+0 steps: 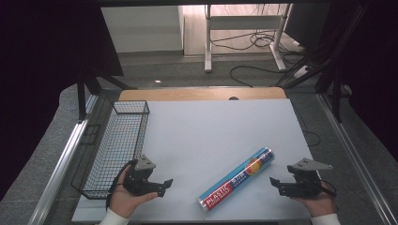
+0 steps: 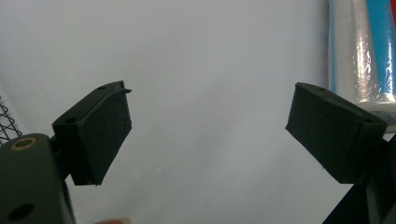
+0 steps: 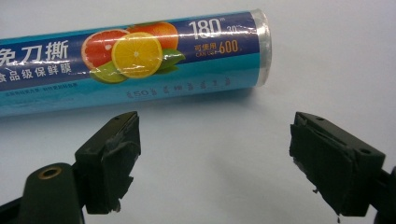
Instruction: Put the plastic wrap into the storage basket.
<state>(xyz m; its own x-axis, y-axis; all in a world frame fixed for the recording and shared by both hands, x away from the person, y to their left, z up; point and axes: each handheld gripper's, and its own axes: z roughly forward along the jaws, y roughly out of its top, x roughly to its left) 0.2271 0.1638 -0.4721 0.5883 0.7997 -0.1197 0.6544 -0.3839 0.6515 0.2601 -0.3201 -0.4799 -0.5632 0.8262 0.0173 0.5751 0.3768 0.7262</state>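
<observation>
A blue roll of plastic food wrap [image 1: 237,178] lies slanted on the white table near the front, between the two hands. My left gripper [image 1: 165,184] rests at the front left, pointing right toward the roll, its jaws wide open and empty. The left gripper view has the roll's shiny end [image 2: 364,51] at the upper right, beyond the open left gripper [image 2: 208,130]. My right gripper [image 1: 273,183] sits at the front right, pointing left, also open. In the right gripper view the roll [image 3: 135,60] with its citrus picture lies just beyond the empty right gripper [image 3: 215,158].
A black wire basket [image 1: 115,147] stands along the table's left edge, just behind my left hand. The white table top [image 1: 211,126] stretches back to a wooden strip. Cables and a desk frame lie on the floor beyond.
</observation>
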